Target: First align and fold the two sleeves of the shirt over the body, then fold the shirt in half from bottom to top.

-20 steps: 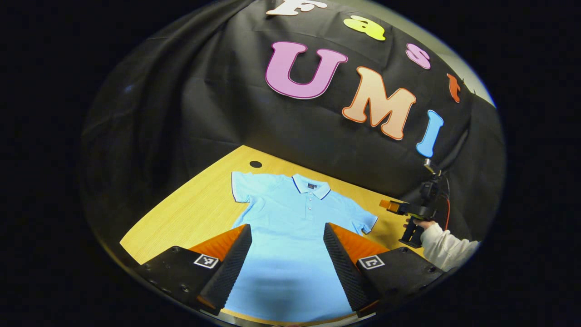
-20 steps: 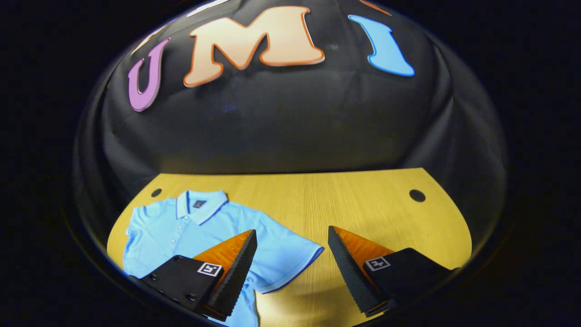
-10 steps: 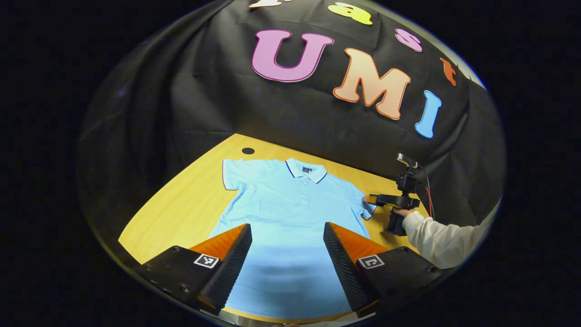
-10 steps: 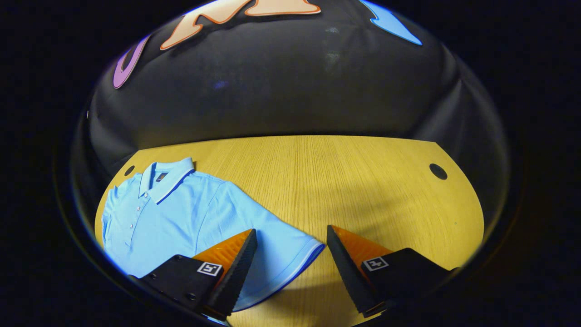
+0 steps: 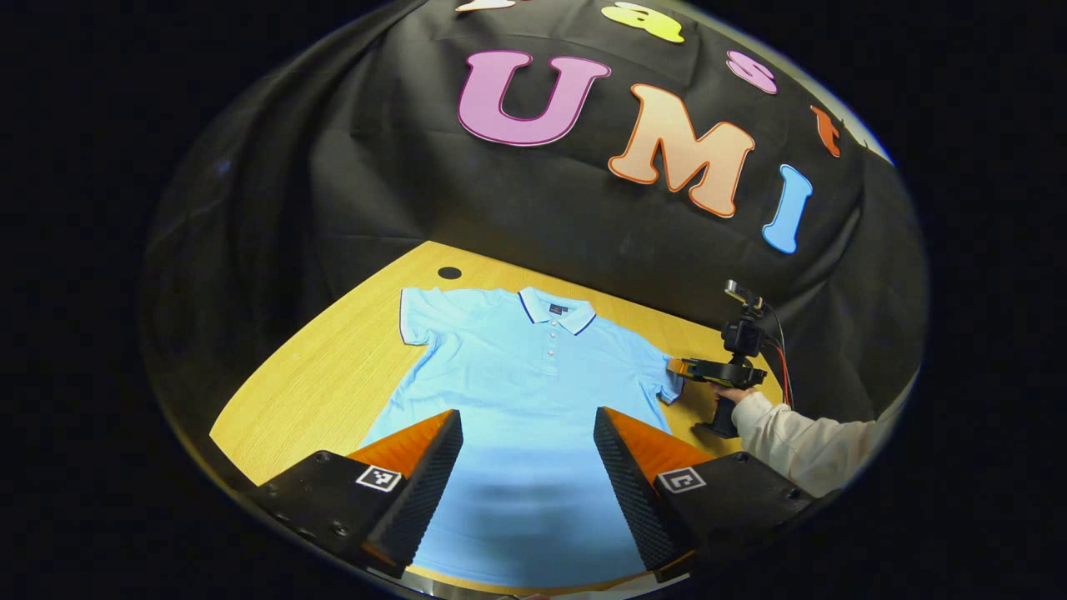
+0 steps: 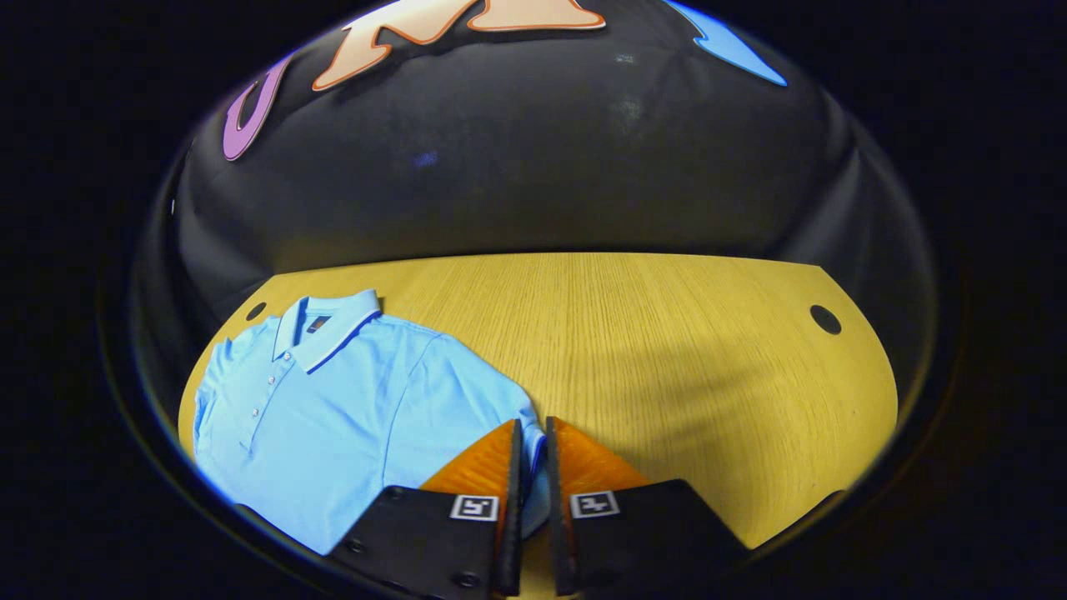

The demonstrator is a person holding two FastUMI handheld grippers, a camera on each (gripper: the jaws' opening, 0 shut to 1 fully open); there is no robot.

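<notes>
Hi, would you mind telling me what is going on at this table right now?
A person is starting to fold a light blue polo shirt that lies flat, collar away, on a wooden table. The right gripper has closed on the edge of one sleeve, held by a hand in a pale sleeve. The left gripper hangs open above the shirt's lower body, touching nothing. Neither sleeve is folded in yet.

Count: one light-blue polo shirt [image 5: 517, 392] on one wooden table [image 6: 667, 333], toward its left edge. Two sleeves, one collar. Two round holes [image 6: 825, 319] near the table's far corners. Two grippers; one white-sleeved arm [image 5: 800, 446].
</notes>
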